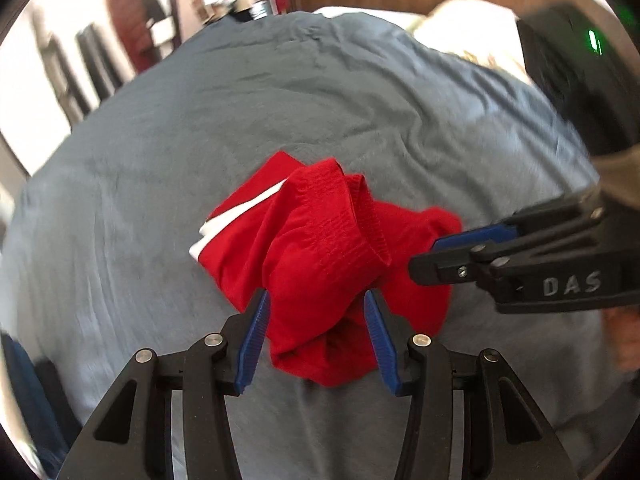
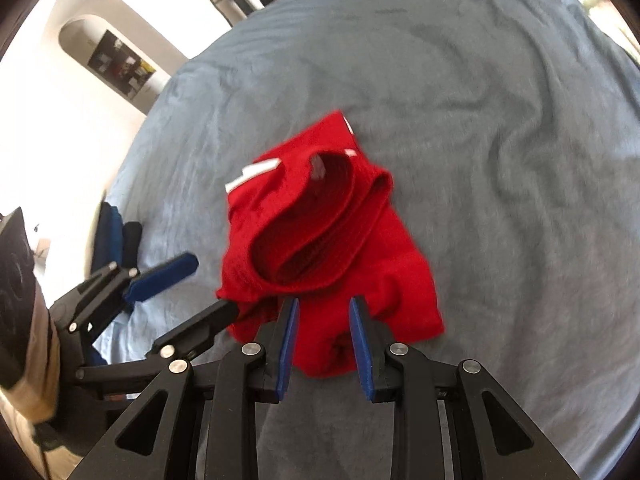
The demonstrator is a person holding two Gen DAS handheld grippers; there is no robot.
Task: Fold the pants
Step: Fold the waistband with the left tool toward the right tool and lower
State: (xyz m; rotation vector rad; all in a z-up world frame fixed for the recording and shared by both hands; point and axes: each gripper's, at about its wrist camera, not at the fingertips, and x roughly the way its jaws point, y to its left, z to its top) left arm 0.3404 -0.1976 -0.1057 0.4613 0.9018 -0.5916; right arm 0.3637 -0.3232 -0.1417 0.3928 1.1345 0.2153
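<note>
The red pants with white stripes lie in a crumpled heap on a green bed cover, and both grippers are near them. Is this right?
Not fully. The bed cover is grey-blue, not green, as the right wrist view shows. The rest holds: the red pants with white stripes lie crumpled, with the left gripper and the right gripper near them.

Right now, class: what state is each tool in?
Left tool: open, red pants between its fingers, not gripped.
Right tool: open, over the pants, holding nothing.
</note>
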